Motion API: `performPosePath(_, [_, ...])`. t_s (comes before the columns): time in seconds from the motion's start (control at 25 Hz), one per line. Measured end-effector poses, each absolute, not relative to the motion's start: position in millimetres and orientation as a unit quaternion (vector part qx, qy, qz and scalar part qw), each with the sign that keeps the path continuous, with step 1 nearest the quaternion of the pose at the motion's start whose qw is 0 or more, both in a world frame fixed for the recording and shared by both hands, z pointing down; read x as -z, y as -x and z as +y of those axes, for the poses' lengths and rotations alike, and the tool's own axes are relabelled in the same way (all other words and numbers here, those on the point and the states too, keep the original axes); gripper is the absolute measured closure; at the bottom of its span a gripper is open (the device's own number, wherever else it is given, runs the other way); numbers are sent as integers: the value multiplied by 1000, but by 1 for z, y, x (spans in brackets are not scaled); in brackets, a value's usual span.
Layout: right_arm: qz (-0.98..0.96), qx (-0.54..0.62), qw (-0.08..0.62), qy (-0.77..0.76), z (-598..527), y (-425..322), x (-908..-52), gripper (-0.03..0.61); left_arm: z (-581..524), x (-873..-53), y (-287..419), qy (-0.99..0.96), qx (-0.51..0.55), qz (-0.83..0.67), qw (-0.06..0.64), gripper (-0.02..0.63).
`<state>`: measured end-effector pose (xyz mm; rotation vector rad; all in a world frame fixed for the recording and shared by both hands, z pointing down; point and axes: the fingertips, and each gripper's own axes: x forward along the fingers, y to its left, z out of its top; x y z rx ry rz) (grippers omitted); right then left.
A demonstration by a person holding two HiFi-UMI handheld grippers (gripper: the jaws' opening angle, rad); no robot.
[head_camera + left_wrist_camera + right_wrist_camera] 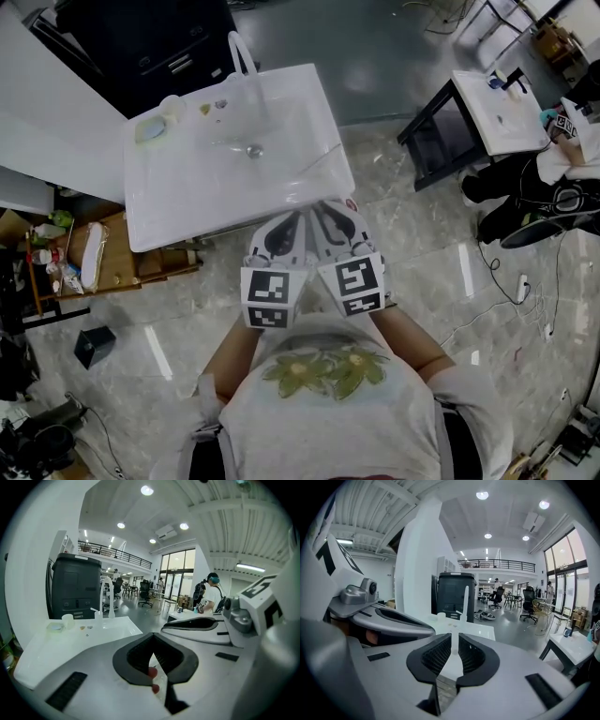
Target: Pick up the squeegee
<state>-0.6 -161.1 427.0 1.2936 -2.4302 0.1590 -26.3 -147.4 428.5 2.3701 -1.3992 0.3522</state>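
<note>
Near the sink (pixel 187 202), only its own view shows left gripper (pixel 153 639) closed.

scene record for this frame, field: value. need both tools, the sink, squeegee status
left tool: jaws together, nothing between them
right tool: jaws slightly apart, empty, next to the left tool
position: both at the near edge of the sink
sink: white; faucet at far edge; cup and dish at one far corner
squeegee: can't be made out in any view
</note>
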Motion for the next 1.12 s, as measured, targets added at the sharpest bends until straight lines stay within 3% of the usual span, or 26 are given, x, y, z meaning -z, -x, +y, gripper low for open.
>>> performPosePath(0.52, [-838, -75, 237, -485, -205, -26, -472, 549, -178, -463, 35, -829, -153, -497, 207, 604])
performPosePath(0.68, [-835, -86, 260, -477, -214, -32, -489, 491, -187, -468, 38, -825, -158, -500, 210, 604])
performPosePath(1.12, [-815, -79, 309, -484, -241, -46, -527, 457, -198, -482, 47, -817, -167, -504, 224, 604])
